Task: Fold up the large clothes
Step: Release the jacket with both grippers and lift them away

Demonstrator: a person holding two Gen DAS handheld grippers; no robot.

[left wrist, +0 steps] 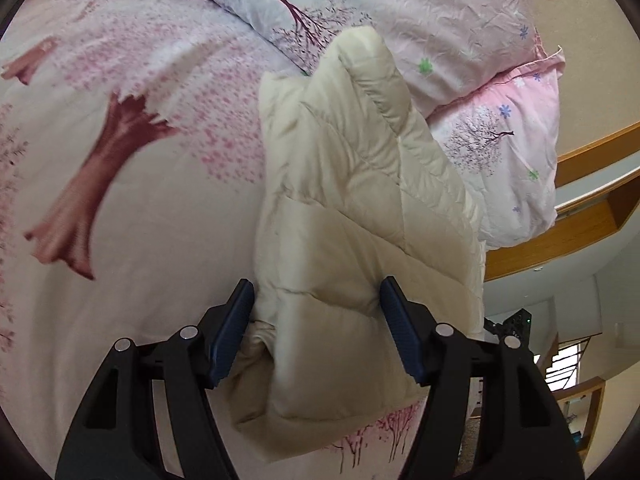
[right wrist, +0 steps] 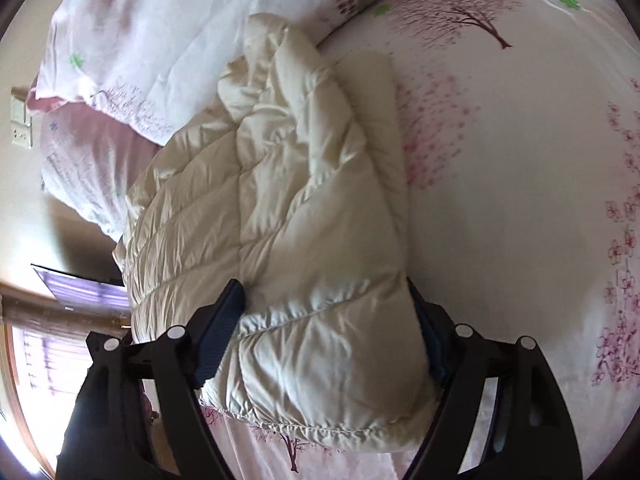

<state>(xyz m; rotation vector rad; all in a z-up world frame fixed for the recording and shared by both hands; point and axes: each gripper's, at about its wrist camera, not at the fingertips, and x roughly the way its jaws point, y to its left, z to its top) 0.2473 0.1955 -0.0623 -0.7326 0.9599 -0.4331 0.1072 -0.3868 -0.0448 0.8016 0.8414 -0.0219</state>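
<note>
A cream quilted puffer jacket (left wrist: 352, 208) lies folded in a thick bundle on the bed. In the left wrist view my left gripper (left wrist: 318, 312) straddles one end of the bundle, its blue pads on both sides of the padded fabric, jaws wide and pressing the bulk. In the right wrist view the same jacket (right wrist: 288, 200) fills the middle, and my right gripper (right wrist: 324, 316) grips the other end of the bundle between its blue pads. The right-hand pad is partly hidden under the fabric.
The bed sheet (left wrist: 132, 152) is white with pink tree prints. Floral pillows (left wrist: 460, 32) and a folded duvet (left wrist: 512, 148) lie past the jacket. A wooden bed frame (left wrist: 560, 232) and wall run on the right; a window (right wrist: 36, 368) shows at left.
</note>
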